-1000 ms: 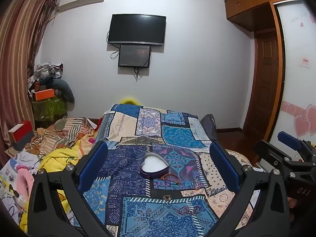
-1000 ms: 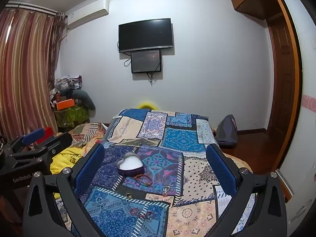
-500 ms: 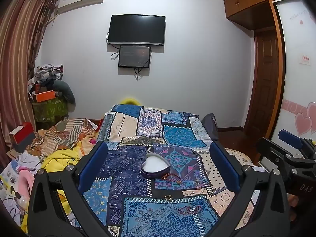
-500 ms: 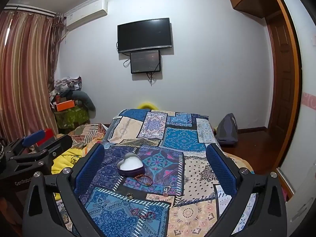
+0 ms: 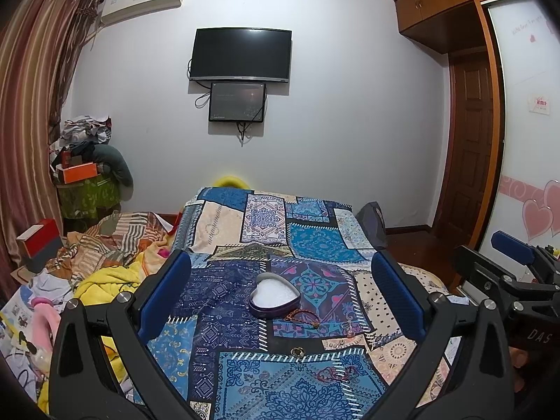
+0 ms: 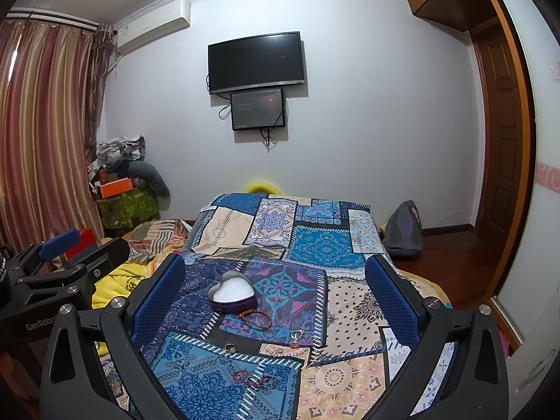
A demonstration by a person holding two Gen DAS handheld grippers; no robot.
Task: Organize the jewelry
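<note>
My left tongs (image 5: 280,294) stand wide apart with nothing between them, and my right tongs (image 6: 274,294) are spread just as wide and hold nothing; both hang above the near end of the bed (image 5: 224,217), pointing along it toward the far wall. Over the last second almost nothing has changed: the view from each has drifted only slightly, and every piece on the quilt lies where it lay. So I judge the sorting has not begun and I am only lining up. Straight ahead, near the middle of the bed, sits the heart-shaped tin (image 5: 274,295), lid off, white lining showing. Touching its near rim lies a beaded bracelet (image 5: 302,316). Closer to the near edge lies a small ring (image 5: 297,351), with a pale trinket (image 5: 350,329) toward the right edge, too small to name. Nearest me lies a reddish string bracelet (image 5: 332,372). All of it is outside the tin, so each piece awaits picking.
</note>
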